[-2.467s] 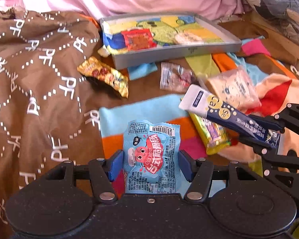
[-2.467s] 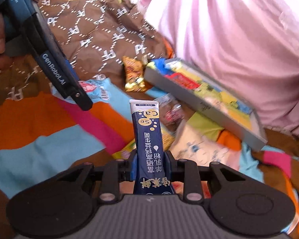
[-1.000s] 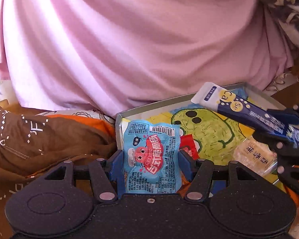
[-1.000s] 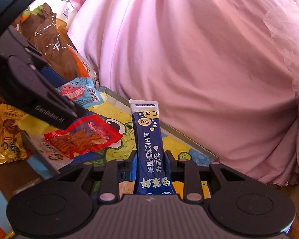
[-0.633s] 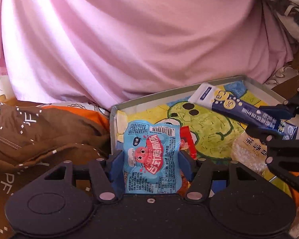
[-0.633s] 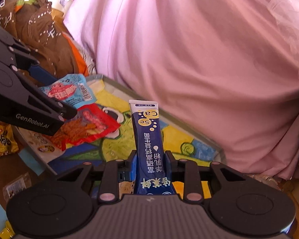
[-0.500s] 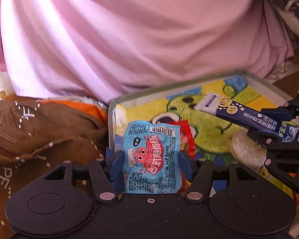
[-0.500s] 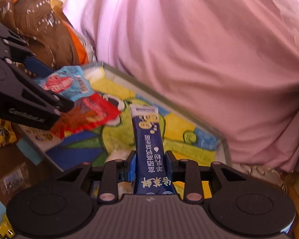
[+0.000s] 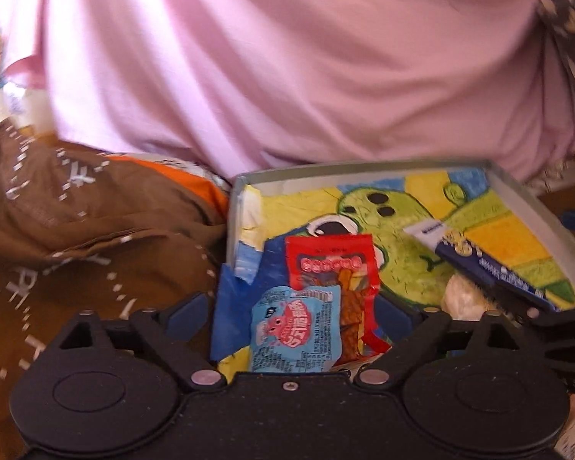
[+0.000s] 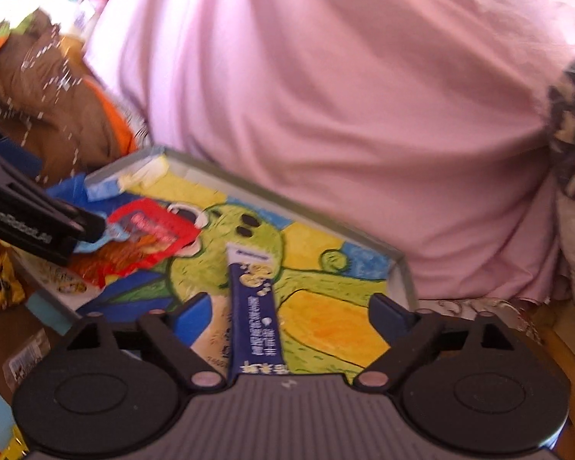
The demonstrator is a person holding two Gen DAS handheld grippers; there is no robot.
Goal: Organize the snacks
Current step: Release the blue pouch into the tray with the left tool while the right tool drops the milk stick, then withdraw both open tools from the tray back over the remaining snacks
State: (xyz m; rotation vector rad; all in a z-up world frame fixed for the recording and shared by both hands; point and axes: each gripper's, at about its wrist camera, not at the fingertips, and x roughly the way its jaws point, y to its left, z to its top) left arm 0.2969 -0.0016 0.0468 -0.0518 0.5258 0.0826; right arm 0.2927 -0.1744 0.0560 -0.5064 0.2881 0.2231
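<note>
Left wrist view: left gripper [image 9: 291, 308] fingers now spread; blue snack packet [image 9: 296, 329] released onto red packet [image 9: 333, 268] in the tray [image 9: 517, 191].
Right wrist view: right gripper [image 10: 291, 316] fingers apart; navy stick pack [image 10: 255, 306] dropped in tray.
Meaning: both snacks look delivered.
Writing: "GenRobot.AI" on left gripper; packet print blurred.

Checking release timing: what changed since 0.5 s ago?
Both grippers opened. The left gripper let go of the blue packet, the right gripper of the dark blue stick; both now lie in the tray. The red packet stayed put.
</note>
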